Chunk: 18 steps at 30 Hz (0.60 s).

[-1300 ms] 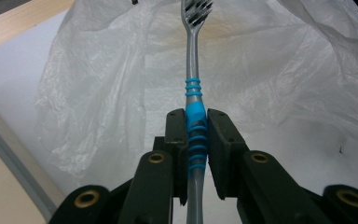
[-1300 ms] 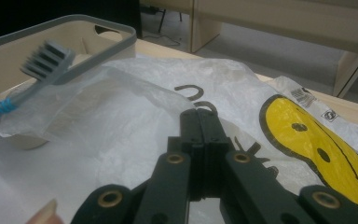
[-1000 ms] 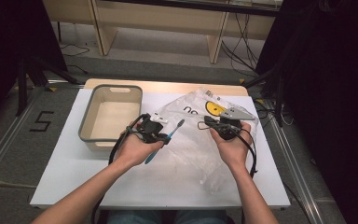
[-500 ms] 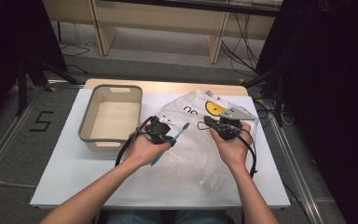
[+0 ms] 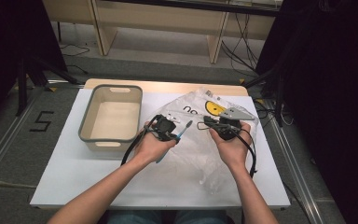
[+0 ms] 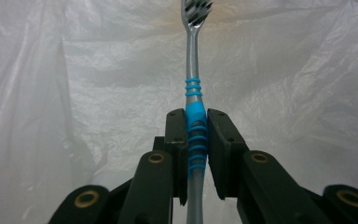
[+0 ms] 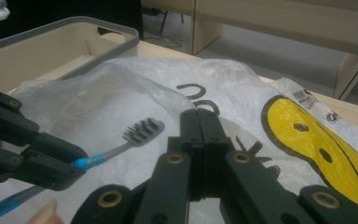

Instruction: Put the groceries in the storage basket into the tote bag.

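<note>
The white table (image 5: 74, 177) spreads out in front of me, and a grey-rimmed beige plastic bin (image 5: 112, 119) sits on its far left part, open side up. To the right of the bin lies a crumpled translucent plastic bag (image 5: 205, 154) with a yellow smiley face (image 7: 317, 144) printed near its far end; the bag covers much of the middle and right of the table.

My left gripper (image 5: 166, 129) hovers over the bag just right of the bin, and its jaws are clamped on a toothbrush (image 6: 193, 93). The pads press on both sides of the blue ribbed grip section of the handle. The grey neck runs straight out ahead of the jaws, and the dark bristle head (image 7: 142, 130) points toward my right gripper, above the bag's plastic. The blue tail of the handle sticks out behind the jaws, toward my palm.

My right gripper (image 5: 219, 126) sits just across from it, over the bag near the smiley face. Its jaws are pressed fully together; I cannot tell whether a fold of the bag is caught between them. The toothbrush head is near these jaws but apart from them.
</note>
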Motion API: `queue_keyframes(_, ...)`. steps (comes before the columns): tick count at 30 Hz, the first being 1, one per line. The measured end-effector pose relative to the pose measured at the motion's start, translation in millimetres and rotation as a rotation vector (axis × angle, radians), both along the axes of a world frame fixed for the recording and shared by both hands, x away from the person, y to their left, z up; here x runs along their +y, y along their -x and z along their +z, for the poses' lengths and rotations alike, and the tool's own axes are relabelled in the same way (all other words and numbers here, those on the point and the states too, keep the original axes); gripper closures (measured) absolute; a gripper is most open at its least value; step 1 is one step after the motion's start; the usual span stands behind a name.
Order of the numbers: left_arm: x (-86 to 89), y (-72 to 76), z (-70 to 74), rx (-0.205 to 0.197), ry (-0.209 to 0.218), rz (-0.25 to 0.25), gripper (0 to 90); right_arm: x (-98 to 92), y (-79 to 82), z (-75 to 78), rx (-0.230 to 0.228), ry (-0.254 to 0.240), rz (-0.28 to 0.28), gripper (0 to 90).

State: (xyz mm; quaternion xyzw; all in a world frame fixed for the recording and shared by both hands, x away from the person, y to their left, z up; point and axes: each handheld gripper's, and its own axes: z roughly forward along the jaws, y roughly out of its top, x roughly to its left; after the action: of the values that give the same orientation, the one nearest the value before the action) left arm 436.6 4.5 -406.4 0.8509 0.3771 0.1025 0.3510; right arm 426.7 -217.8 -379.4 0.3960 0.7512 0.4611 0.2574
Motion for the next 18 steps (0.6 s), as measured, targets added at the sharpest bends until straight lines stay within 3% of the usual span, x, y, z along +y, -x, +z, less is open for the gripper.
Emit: queue_keyframes(18, -28.5, -14.9, -11.4, -0.036, -0.049, 0.022, 78.4, 3.2, 0.4, -1.2, 0.003, 0.007, 0.011, 90.0)
